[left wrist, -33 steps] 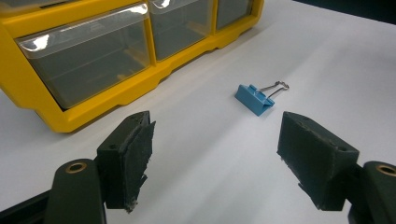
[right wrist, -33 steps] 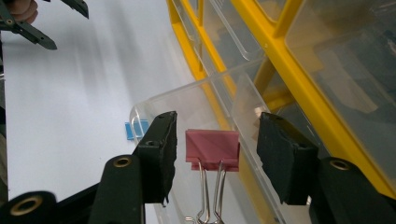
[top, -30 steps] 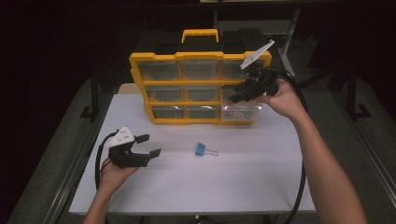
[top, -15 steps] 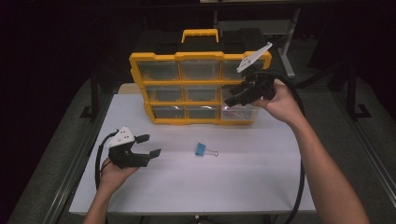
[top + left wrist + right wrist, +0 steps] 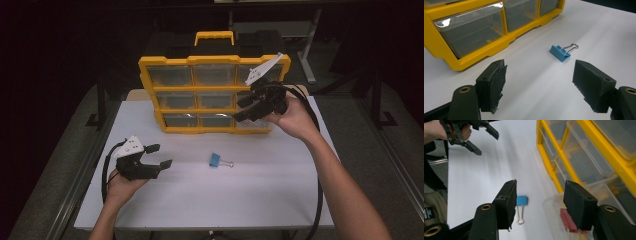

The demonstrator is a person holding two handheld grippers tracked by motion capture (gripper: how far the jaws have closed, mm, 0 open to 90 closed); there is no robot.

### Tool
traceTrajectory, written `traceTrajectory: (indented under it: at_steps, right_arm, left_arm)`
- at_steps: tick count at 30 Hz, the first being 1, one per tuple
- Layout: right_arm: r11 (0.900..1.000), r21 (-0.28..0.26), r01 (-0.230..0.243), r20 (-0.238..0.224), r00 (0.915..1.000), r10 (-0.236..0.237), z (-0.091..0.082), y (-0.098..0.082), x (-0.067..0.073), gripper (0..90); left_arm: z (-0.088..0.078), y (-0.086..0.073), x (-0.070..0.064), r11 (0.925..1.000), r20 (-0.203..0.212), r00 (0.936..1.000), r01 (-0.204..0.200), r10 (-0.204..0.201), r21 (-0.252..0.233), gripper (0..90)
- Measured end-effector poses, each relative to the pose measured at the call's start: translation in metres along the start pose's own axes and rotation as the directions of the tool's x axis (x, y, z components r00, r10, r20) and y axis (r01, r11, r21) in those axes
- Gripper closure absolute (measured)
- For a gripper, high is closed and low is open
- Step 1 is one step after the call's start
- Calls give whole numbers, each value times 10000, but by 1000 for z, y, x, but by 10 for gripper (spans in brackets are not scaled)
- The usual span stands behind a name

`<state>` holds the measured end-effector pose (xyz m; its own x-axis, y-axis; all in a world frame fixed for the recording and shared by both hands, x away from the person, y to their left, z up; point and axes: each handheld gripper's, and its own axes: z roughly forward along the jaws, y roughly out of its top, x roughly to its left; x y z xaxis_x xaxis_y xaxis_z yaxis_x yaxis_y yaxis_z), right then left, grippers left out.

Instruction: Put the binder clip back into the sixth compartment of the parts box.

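- We take the yellow organizer (image 5: 214, 95) as landmark; the blue binder clip (image 5: 214, 160) lies on the white table (image 5: 280, 200) just in front of it, wire handles (image 5: 570, 46) folded flat.
- We judge the clip light, stiff, springy and slippery; grip the painted steel body across its flat sides.
- Left gripper (image 5: 159, 156): jaws spread, empty, left of the clip.
- Right gripper (image 5: 241, 110): jaws have just been opening, nothing between them; it hangs over a pulled-out clear drawer (image 5: 554, 207) holding a red item (image 5: 567, 220).

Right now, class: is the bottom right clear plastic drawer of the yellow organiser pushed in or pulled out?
Pulled out: the clear plastic drawer juts over the white table, past the yellow frame.
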<state>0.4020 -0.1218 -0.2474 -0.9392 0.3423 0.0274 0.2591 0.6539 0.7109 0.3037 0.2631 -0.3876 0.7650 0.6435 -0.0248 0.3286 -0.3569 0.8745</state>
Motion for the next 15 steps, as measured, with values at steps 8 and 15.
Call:
traceTrajectory:
  at_steps: [8, 15]
  right_arm:
    - [10000, -89, -38, -118, 9999, 37, 8, 0, 10, 421]
    - [9992, -67, 405, -56, 9992, -405, 17, -3, 15, 415]
  left_arm:
    - [0, 0, 0, 10000, -2, 10000, -25, 25, 23, 262]
    - [0, 0, 0, 10000, -6, 10000, 11, -11, -9, 262]
